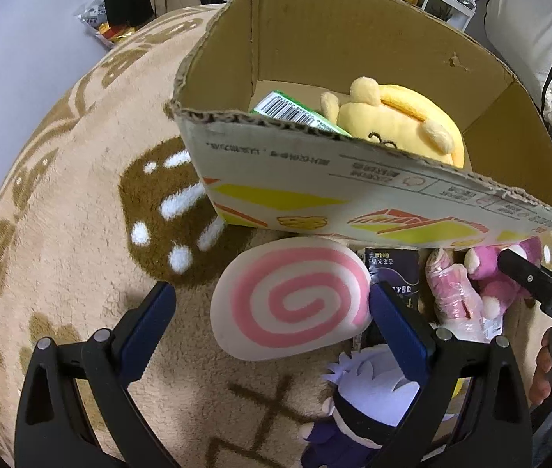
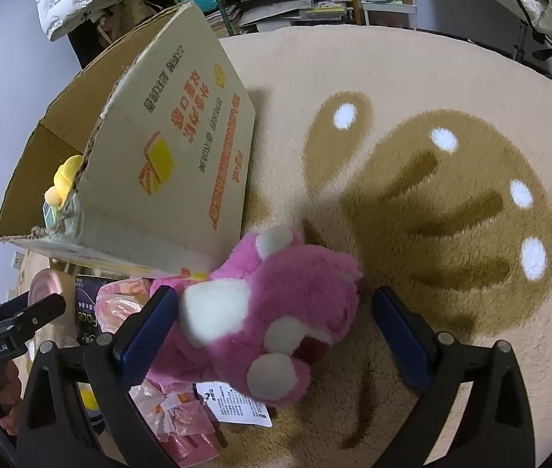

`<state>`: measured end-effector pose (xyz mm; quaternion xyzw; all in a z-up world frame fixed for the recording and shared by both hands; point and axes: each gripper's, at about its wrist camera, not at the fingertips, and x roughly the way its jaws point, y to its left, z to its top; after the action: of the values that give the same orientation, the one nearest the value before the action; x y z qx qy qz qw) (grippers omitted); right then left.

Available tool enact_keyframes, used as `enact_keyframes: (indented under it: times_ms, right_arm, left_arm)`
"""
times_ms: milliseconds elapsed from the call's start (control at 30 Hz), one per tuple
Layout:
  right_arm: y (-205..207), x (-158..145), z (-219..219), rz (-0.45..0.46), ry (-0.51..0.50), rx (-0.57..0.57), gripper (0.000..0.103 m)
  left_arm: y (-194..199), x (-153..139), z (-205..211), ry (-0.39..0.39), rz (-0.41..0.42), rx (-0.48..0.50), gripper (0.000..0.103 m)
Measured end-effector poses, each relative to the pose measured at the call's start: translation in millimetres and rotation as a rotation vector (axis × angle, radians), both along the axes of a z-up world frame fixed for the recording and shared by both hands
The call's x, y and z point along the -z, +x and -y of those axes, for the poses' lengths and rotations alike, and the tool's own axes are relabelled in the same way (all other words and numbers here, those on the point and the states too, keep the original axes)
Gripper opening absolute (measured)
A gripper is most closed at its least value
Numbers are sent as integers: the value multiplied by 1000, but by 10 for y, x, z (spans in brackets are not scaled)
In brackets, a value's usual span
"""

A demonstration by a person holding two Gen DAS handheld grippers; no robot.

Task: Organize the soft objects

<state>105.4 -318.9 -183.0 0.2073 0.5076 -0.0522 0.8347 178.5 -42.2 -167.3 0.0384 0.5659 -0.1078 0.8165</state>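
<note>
My left gripper point(image 1: 272, 319) has its jaws spread wide around the pink-swirl cushion point(image 1: 289, 304); the right-hand pad sits just at the cushion's edge, the other well clear, so nothing is pinched yet. I read this as lining up for a grab. My right gripper point(image 2: 274, 323) is likewise spread, straddling the pink plush bear point(image 2: 276, 308), which lies on the rug point(image 2: 451, 117) with its paper tag point(image 2: 237, 403) trailing below; one pad looks to be touching the fur, the far one apart.

Between the two toys lie a dark packet point(image 1: 395, 273) and a crinkled pink plastic bag point(image 1: 453, 292), and a purple-haired doll point(image 1: 365, 394) lies under my left jaws.

Just behind stands the cardboard box point(image 1: 354, 195), open-topped, already holding a yellow plush point(image 1: 400, 117) and a green barcoded pack point(image 1: 295, 113). It sits close to the pile, presumably so each soft thing needs only a short lift over the near wall.
</note>
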Motion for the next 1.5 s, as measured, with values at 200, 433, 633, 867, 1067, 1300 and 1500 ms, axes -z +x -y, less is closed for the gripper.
enact_keyframes:
  times_ms: [200,433,633,867,1067,1300,1500]
  right_arm:
    - [-7,8,40,-2,2,-1,103]
    - [18,32,27,-16,-2,-4,103]
    - [25,31,4,-16,-4,-3,103]
    - [16,23,-4,-12,-1,-2,101]
    - [-7,4,-53,3,28,-17,90]
    - [-48,-31,-58,12,41,-9,84]
    - [-124,-91,-81,36,20,-13,82]
  left_arm:
    - [0,5,23,-4,-4,3,98]
    - [6,56,49,3,-18,10,98]
    - [-18,24,125,8,-11,38,98]
    - [3,122,149,31,-30,28,98]
    - [-4,122,108,13,-26,29,87]
    - [-28,107,46,8,-16,21,73]
    - [-89,64,88,37,4,36,67]
